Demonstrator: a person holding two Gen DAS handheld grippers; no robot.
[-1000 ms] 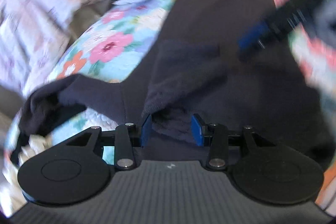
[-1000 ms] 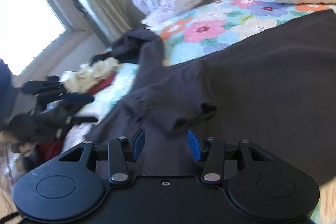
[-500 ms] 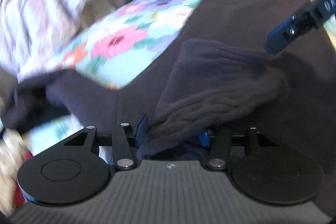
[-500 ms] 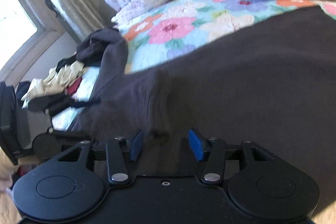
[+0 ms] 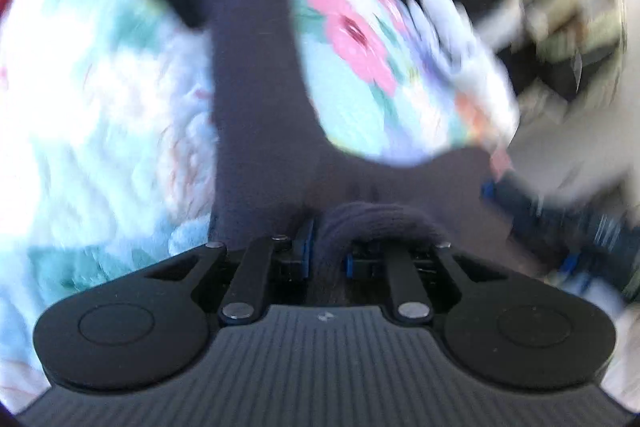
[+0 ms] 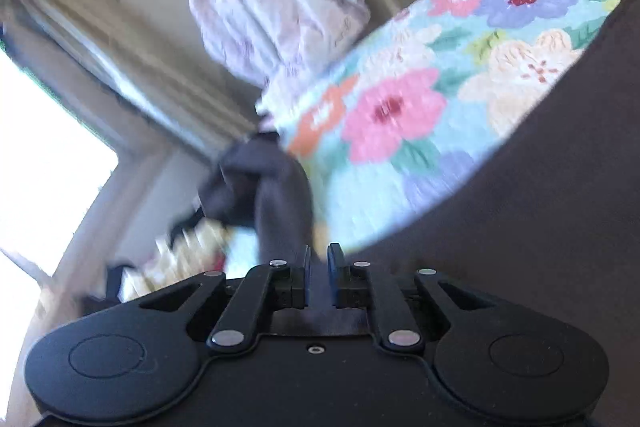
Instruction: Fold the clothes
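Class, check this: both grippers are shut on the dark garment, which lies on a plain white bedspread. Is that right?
Not quite. Both grippers, left and right, are shut on the dark garment, but the bedspread is floral, not plain white, as the right wrist view shows.

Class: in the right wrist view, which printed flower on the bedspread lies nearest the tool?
The pink flower with the dark red centre. It sits lowest on the floral bedspread, closest above the right tool; the cream and purple flowers lie farther up.
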